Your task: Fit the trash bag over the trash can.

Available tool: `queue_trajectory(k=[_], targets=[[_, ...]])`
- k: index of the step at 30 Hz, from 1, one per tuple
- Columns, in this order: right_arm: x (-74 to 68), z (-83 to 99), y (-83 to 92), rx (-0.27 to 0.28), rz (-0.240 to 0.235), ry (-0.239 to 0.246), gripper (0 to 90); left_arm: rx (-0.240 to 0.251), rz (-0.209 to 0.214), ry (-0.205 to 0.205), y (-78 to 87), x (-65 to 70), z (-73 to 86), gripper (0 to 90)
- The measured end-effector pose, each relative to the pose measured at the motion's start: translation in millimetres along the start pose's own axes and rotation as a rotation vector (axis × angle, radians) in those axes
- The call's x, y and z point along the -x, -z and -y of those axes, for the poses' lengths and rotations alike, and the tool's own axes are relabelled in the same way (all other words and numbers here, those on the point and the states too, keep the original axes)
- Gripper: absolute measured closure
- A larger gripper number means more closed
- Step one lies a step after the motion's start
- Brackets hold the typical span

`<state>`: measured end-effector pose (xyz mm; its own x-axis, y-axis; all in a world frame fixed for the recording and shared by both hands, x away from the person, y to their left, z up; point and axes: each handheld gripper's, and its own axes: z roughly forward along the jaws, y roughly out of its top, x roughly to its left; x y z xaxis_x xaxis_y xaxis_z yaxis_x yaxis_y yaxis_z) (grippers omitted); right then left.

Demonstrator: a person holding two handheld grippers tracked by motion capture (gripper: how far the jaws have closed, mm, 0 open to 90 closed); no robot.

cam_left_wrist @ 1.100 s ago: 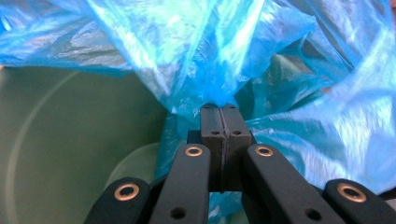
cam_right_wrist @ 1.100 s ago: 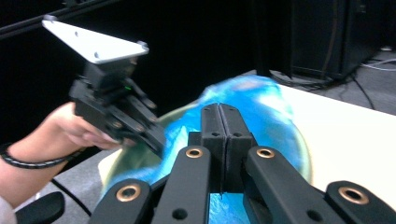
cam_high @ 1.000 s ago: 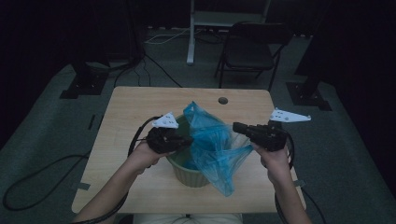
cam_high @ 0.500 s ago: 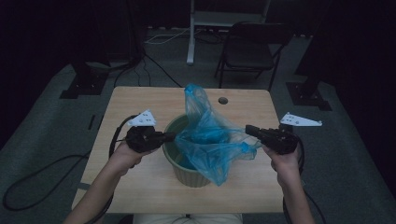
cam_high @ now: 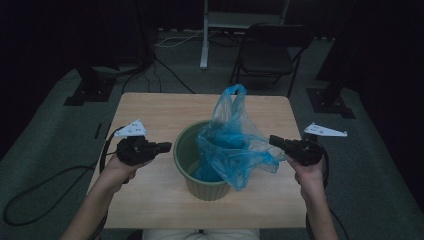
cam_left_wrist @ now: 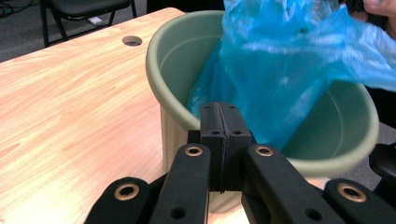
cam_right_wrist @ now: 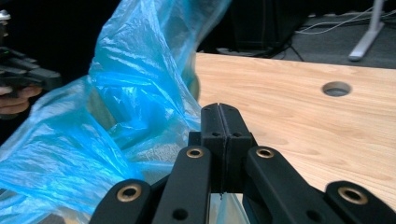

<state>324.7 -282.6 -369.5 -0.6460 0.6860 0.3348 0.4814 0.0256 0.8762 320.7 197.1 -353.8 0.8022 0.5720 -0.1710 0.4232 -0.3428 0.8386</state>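
- We see a green bin (cam_high: 205, 170) mid-table (cam_high: 150, 110), blue bag (cam_high: 235, 145) draped inside it.
- Left gripper (cam_high: 167, 146) and right gripper (cam_high: 272, 140) are both closed, empty, flanking the bin.
- Behind: folding chair (cam_high: 270, 50), grey carpet (cam_high: 50, 135).

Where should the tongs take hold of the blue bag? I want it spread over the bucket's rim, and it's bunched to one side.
Probably the bag's upright handle loop at the top, approached from the left side. That loop stands free above the green bucket, while the rest sags inside and drapes over the right rim. The left tongs, now shut and clear of the bag, are nearest that open side.
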Motion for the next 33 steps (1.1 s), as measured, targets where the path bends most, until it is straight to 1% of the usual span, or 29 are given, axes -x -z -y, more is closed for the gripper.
queue_trajectory(k=[2, 3, 5, 6, 7, 8, 9, 10, 12, 13, 16, 17, 18, 19, 21, 22, 23, 25, 27, 29, 30, 31, 33], targets=[[-2.3, -0.5, -3.9, -0.003, -0.009, 0.004, 90.0, 0.006, 0.009, 0.016, -5.3, -2.2, -4.4, 90.0], [-3.2, -1.0, -5.3, -0.003, -0.014, 0.006, 90.0, 0.006, 0.017, 0.021, -8.4, -3.4, -7.2, 86.4], [-4.8, -2.2, -7.4, -0.009, -0.017, 0.010, 90.0, 0.009, 0.036, 0.040, -14.8, -5.8, -13.3, 73.8], [-4.8, -2.2, -7.4, -0.009, -0.017, 0.010, 90.0, 0.009, 0.036, 0.040, -14.8, -5.8, -13.3, 68.7], [-5.1, -2.7, -8.3, -0.009, -0.020, 0.012, 90.0, 0.000, 0.025, 0.047, -21.6, -6.8, -21.4, 68.7], [-6.1, -3.6, -9.4, -0.012, -0.020, 0.017, 90.0, -0.005, 0.009, 0.048, -24.8, -6.8, -25.8, 55.0], [-6.5, -3.9, -9.8, -0.012, -0.023, 0.017, 90.0, -0.016, -0.012, 0.047, -28.5, -6.6, -30.5, 49.7], [-7.0, -4.1, -10.1, -0.013, -0.027, 0.018, 90.0, -0.025, -0.009, 0.046, -33.1, -7.0, -35.7, 44.8], [-7.2, -4.1, -10.8, -0.012, -0.031, 0.021, 90.0, -0.044, -0.009, 0.052, -39.9, -7.9, -42.2, 39.9], [-7.2, -4.0, -11.0, -0.010, -0.034, 0.022, 90.0, -0.051, -0.007, 0.060, -44.2, -8.1, -45.4, 39.4], [-7.7, -4.2, -10.9, -0.007, -0.038, 0.021, 89.9, -0.083, -0.007, 0.063, -57.1, -8.2, -52.1, 39.4], [-8.0, -4.5, -10.7, -0.006, -0.039, 0.020, 89.9, -0.091, -0.001, 0.066, -61.3, -7.8, -53.5, 39.4], [-8.0, -4.5, -10.7, -0.006, -0.039, 0.020, 89.9, -0.091, -0.001, 0.066, -61.3, -7.8, -53.5, 39.4], [-7.9, -4.7, -10.2, -0.005, -0.040, 0.022, 89.9, -0.107, 0.010, 0.060, -70.1, -7.3, -55.4, 39.4], [-7.7, -5.2, -8.8, -0.002, -0.041, 0.024, 89.9, -0.124, 0.019, 0.062, -77.4, -6.9, -56.3, 39.6], [-7.7, -5.3, -8.5, -0.002, -0.044, 0.024, 89.9, -0.131, 0.027, 0.056, -80.5, -6.8, -56.2, 39.8], [-7.9, -5.3, -8.1, 0.000, -0.044, 0.023, 90.0, -0.139, 0.041, 0.057, -83.4, -6.6, -56.2, 42.1], [-8.0, -5.3, -7.4, 0.002, -0.047, 0.025, 89.9, -0.151, 0.055, 0.048, -88.4, -6.0, -55.4, 45.4], [-7.9, -5.2, -7.1, 0.003, -0.049, 0.025, 89.9, -0.164, 0.074, 0.017, -91.6, -4.6, -54.1, 57.6], [-7.9, -4.9, -7.5, 0.003, -0.050, 0.026, 89.9, -0.167, 0.089, -0.004, -93.1, -2.0, -52.5, 70.8], [-8.1, -4.7, -7.7, -0.001, -0.051, 0.024, 89.9, -0.168, 0.091, -0.017, -92.7, -0.4, -51.5, 74.9], [-7.9, -4.4, -7.9, -0.003, -0.053, 0.024, 89.9, -0.165, 0.082, -0.031, -91.5, 1.0, -50.6, 82.9], [-7.5, -3.9, -7.8, -0.004, -0.050, 0.023, 89.9, -0.154, 0.077, -0.041, -86.5, 2.6, -49.1, 89.7]])
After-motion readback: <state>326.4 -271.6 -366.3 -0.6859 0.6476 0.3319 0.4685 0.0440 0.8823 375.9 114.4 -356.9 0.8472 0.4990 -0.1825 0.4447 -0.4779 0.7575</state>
